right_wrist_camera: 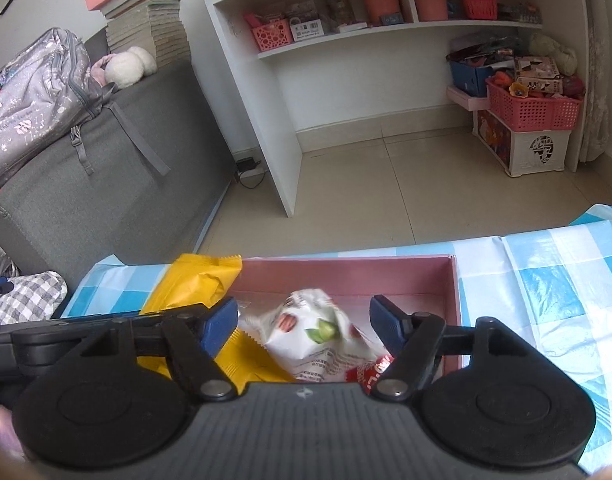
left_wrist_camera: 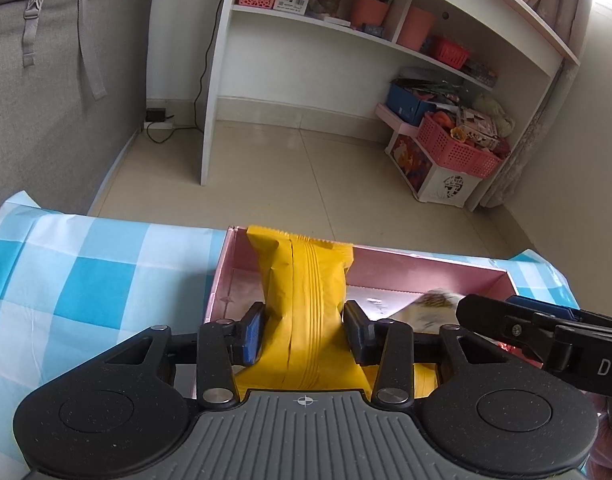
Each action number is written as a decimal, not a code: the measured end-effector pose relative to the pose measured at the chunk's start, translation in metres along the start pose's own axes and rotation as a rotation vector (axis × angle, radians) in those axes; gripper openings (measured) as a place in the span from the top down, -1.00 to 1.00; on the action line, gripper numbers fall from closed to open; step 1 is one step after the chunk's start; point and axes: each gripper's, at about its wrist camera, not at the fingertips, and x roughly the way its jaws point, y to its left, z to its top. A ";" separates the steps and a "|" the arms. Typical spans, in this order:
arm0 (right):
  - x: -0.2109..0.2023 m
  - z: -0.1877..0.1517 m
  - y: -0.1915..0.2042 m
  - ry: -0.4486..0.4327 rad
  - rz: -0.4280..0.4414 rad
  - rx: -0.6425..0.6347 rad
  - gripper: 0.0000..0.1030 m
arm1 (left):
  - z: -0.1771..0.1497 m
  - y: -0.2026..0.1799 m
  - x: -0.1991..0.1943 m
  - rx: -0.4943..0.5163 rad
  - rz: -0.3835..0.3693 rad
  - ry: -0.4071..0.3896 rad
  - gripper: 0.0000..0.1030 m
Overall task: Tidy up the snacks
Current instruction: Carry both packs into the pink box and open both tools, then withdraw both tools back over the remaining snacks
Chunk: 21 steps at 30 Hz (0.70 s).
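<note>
We are dropping snacks into the pink box (left_wrist_camera: 426, 270): our left gripper (left_wrist_camera: 303, 330) pinches a yellow bag (left_wrist_camera: 306, 280), our right gripper (right_wrist_camera: 303, 326) spreads around a white packet (right_wrist_camera: 314, 332); next, release and withdraw.

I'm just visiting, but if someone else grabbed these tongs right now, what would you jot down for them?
Left tongs: closed on the upright yellow packet, at the left end of the pink box.
Right tongs: open over the white packet, which lies loose in the box; a red packet lies beside it.
Done: these snacks are in the box on the checked cloth.
Left: release the yellow packet, withdraw both tongs. Any other snacks are out of view.
</note>
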 end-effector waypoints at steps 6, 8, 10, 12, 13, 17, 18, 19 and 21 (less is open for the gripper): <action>-0.010 0.004 0.000 -0.001 -0.013 0.018 -0.50 | -0.001 -0.007 -0.013 0.020 -0.004 -0.011 -0.36; -0.015 0.003 0.000 0.001 -0.020 0.019 -0.54 | -0.003 -0.010 -0.020 0.036 0.001 -0.009 -0.42; -0.022 0.002 0.001 0.001 -0.029 0.021 -0.57 | -0.007 -0.012 -0.027 0.044 0.005 -0.003 -0.51; -0.030 0.001 0.001 -0.004 -0.034 0.021 -0.65 | -0.010 -0.013 -0.035 0.055 0.008 -0.001 -0.53; -0.034 0.000 0.000 -0.007 -0.036 0.021 -0.69 | -0.012 -0.014 -0.039 0.059 0.008 0.001 -0.55; -0.048 -0.004 0.000 -0.003 -0.047 0.037 -0.77 | -0.021 -0.017 -0.057 0.068 0.011 0.002 -0.61; -0.051 -0.005 0.000 0.001 -0.046 0.042 -0.77 | -0.023 -0.018 -0.061 0.071 0.011 0.002 -0.63; -0.055 -0.007 0.001 0.002 -0.044 0.045 -0.79 | -0.026 -0.020 -0.067 0.076 0.013 0.003 -0.65; -0.062 -0.011 0.003 0.000 -0.040 0.049 -0.84 | -0.031 -0.022 -0.077 0.087 0.013 0.005 -0.66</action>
